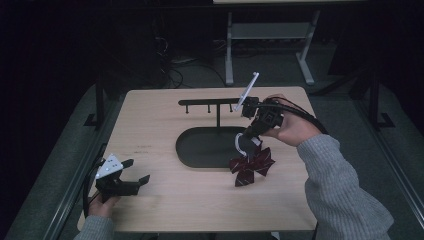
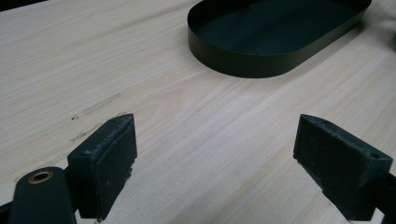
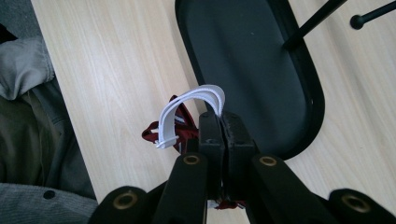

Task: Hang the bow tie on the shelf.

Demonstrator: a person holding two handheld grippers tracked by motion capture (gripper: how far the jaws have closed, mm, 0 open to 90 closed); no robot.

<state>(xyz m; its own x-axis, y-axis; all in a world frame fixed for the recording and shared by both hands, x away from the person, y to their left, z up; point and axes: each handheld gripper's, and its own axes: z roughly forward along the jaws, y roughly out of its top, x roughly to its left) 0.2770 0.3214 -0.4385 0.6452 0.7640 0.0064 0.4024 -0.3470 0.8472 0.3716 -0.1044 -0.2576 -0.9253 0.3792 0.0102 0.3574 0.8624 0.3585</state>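
- The right gripper [image 1: 248,136] has its jaws pressed together on a white plastic loop [image 3: 187,109] fixed to a dark red bow [image 1: 251,166].
- The bow hangs touching the wooden table [image 1: 150,120], just off the 4 o'clock edge of the black oval tray [image 1: 200,147].
- A black rack with a post and hooked crossbar [image 1: 207,103] rises from the tray's 12 o'clock end, close to the right hand [image 1: 290,127].
- The left gripper [image 1: 131,172] sits at the table's 8 o'clock corner, jaws spread wide and holding nothing, well apart from the tray.
- Table legs [image 1: 229,50] stand beyond at 12 o'clock.
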